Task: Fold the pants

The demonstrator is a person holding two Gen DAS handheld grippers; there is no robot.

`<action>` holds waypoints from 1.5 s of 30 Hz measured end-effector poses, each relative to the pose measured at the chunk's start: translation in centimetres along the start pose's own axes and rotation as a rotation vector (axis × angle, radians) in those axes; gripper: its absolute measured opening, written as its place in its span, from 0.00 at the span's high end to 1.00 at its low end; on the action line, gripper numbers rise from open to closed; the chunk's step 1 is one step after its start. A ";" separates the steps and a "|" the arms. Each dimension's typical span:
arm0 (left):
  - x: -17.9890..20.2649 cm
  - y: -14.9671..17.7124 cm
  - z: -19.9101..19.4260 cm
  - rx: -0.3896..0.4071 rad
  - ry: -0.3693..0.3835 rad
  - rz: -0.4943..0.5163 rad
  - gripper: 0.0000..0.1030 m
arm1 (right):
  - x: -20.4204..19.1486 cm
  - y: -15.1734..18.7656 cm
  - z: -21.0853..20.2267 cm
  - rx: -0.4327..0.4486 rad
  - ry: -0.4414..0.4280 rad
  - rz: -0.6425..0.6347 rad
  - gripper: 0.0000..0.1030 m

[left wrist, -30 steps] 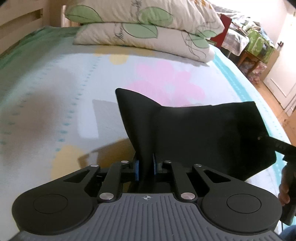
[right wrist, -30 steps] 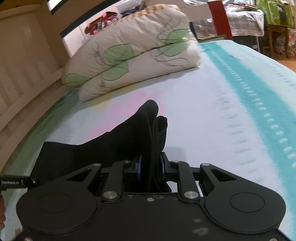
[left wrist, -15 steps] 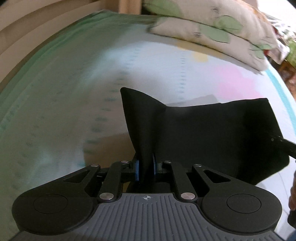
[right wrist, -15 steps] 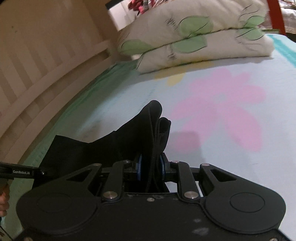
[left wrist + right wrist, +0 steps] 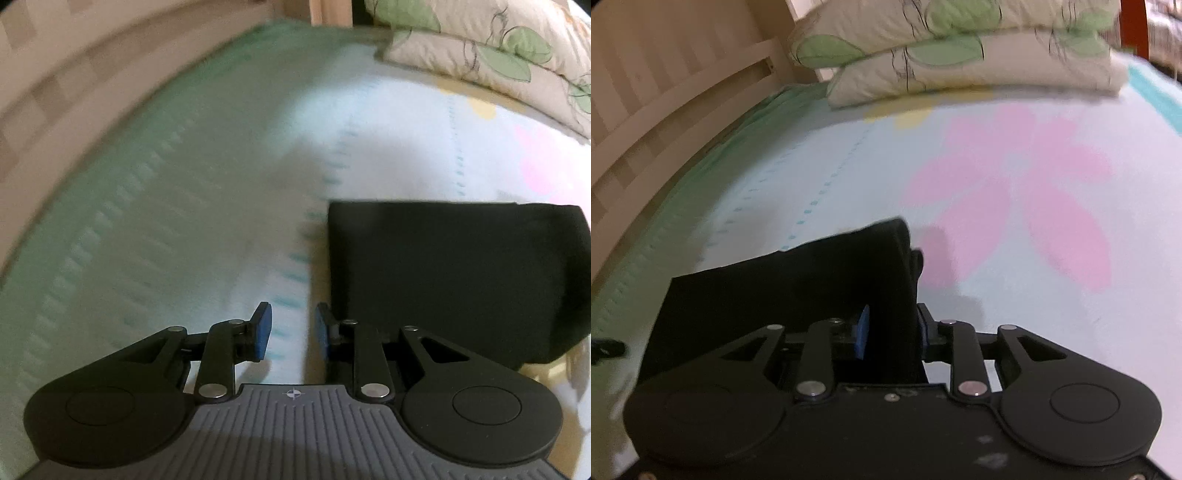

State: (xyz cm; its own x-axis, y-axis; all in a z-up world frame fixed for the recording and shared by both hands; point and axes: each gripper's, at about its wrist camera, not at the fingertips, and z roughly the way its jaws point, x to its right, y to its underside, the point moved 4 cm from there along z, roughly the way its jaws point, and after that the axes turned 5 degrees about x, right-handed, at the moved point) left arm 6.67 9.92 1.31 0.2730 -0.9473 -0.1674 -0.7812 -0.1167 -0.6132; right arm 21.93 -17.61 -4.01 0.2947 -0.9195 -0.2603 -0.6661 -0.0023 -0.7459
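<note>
While my left gripper (image 5: 291, 332) has just been opening, its blue pads stand apart over bare bedsheet (image 5: 184, 240) with nothing between them; the folded black pants (image 5: 454, 273) lie flat in the right half of that frame. My right gripper (image 5: 892, 332) has been opening too: the pants' edge (image 5: 820, 280) still sits between its pads, with a gap at the left pad. Pillows (image 5: 960, 48) fill the top.

Matt black cloth pants (image 5: 454, 273) on smooth cotton bedsheet (image 5: 192, 206).
</note>
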 end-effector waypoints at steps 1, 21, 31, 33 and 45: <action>-0.1 0.0 -0.8 0.017 0.010 -0.002 0.75 | -0.3 -0.1 -0.9 0.039 0.029 -0.031 0.71; 8.0 2.4 3.8 -0.159 0.330 0.250 0.75 | -8.8 8.9 -3.2 -0.002 -0.191 -0.346 0.99; 7.2 -2.0 -4.2 0.096 0.164 0.022 0.75 | -7.7 5.4 -10.1 0.108 -0.140 -0.189 0.87; 7.1 -1.8 -6.7 0.134 0.152 -0.040 0.75 | -7.5 5.8 -12.7 0.132 -0.146 -0.180 0.85; 11.3 3.1 -15.2 0.329 -0.005 -0.057 0.53 | -7.8 7.8 -20.7 0.208 -0.102 -0.222 0.77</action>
State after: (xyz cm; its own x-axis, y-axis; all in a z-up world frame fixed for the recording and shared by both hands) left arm -1.19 -5.71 9.22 0.3148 -0.9404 -0.1287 -0.5417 -0.0667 -0.8379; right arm 0.31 -18.61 4.88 0.4911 -0.8614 -0.1295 -0.4268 -0.1084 -0.8978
